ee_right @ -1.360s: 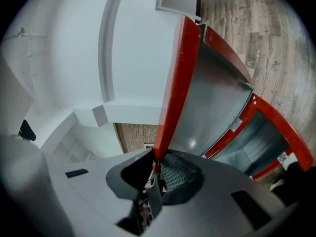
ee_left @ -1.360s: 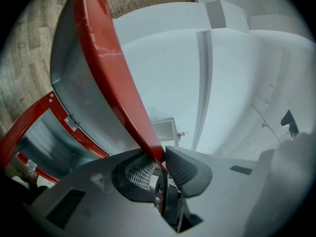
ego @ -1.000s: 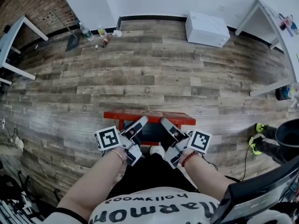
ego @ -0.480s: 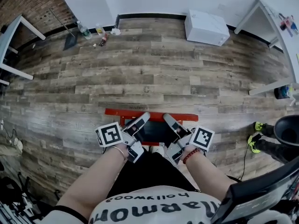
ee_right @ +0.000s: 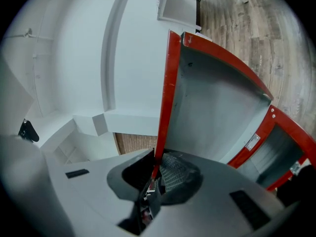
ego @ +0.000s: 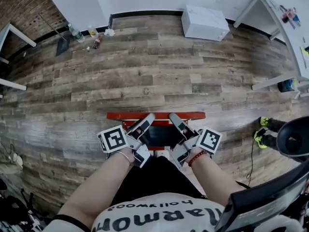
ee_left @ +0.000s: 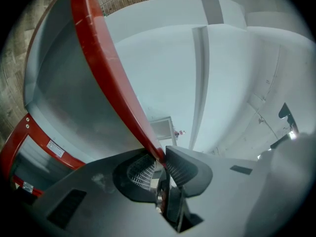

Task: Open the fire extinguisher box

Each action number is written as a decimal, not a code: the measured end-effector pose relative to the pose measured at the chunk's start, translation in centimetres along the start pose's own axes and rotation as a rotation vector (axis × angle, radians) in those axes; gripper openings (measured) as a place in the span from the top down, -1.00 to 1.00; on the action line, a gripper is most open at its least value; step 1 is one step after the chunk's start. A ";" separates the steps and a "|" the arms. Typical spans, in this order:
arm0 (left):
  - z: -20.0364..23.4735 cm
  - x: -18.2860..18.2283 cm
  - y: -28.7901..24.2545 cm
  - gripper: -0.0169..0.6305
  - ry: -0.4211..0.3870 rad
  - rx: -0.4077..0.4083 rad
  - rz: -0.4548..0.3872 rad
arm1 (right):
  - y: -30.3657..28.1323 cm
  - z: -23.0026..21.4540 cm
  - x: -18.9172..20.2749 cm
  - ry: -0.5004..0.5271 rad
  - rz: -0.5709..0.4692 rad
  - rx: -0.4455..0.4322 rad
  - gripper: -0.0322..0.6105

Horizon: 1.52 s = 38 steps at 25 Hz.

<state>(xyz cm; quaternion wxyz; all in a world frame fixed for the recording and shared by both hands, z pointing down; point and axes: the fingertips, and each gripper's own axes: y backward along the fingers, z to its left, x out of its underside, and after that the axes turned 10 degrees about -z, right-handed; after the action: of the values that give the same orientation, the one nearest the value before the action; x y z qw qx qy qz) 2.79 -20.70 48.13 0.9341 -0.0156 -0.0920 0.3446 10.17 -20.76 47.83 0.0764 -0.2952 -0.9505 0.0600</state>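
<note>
Two grips on one red lid (ego: 159, 115), left gripper (ee_left: 160, 158) clamped, right gripper (ee_right: 154, 168) jaws just tightened.

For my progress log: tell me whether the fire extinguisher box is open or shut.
Open. In both gripper views the red-edged lid stands well clear of the box's red frame.

A red fire extinguisher box (ego: 120, 115), its lid (ee_right: 217, 107) grey inside, stands out on the grey-brown wood-plank floor (ego: 145, 71), with a white cabinet (ego: 204, 23) and red-brown brick wall (ego: 24, 6) beyond it, and a person's black trousers (ego: 154, 178) and red bead bracelet (ego: 194, 164) nearer than the box.
</note>
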 end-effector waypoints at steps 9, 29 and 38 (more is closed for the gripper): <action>0.5 -1.1 -0.3 0.78 0.004 0.033 0.042 | -1.0 -0.2 -0.3 -0.003 -0.123 0.016 0.79; 1.3 -2.9 -2.6 0.82 0.026 0.026 -0.015 | -3.2 -0.6 -2.2 -0.044 -0.166 0.018 0.80; 1.6 -3.4 -3.3 0.82 0.007 0.000 -0.020 | -4.0 -1.0 -2.8 -0.051 -0.141 0.008 0.81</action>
<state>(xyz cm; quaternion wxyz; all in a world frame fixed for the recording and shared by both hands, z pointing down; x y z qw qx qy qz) 2.09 -25.47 49.50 0.9378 -0.0160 -0.0891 0.3352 10.37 -25.55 49.11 0.0575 -0.2255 -0.9703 0.0657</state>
